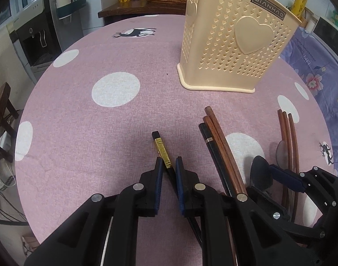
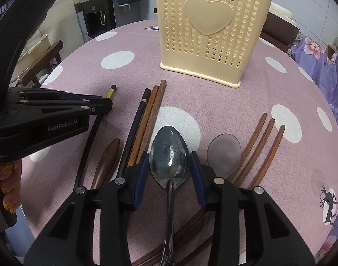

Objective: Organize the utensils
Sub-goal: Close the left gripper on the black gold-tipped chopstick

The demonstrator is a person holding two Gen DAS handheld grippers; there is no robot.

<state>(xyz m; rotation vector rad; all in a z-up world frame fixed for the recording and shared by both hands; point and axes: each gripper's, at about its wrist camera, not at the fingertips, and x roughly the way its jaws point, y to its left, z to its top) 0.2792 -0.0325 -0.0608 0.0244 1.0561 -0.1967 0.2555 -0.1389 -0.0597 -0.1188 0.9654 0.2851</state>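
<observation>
A: Where is the left tool point(image 1: 169, 164)?
B: Low over the counter point(image 1: 84, 119), which wears a pink cloth with white dots. Its blue-padded fingers point(image 1: 159, 177) sit on either side of a black chopstick with a gold band point(image 1: 162, 149). The gap is narrow, though I cannot tell whether the pads press the stick or merely flank it.

A: And the right tool point(image 2: 170, 166)?
B: Spread apart, one finger on each side of the bowl of a metal spoon point(image 2: 170, 155) that lies flat on the cloth. The pads stand just beside the bowl, not touching.

A: What else lies there?
B: Between the two tools, one black chopstick point(image 2: 135, 128) and two brown wooden ones point(image 2: 151, 115), side by side. To the right of the spoon, a pale translucent spoon point(image 2: 224, 153), then three more brown chopsticks point(image 2: 257, 146) fanned out. A dark wooden spoon handle point(image 2: 107, 159) rests left of the black chopstick.

A: The holder?
B: A cream utensil holder point(image 2: 209, 33), perforated with hearts, upright at the far side of the counter, well apart from the utensils.
</observation>
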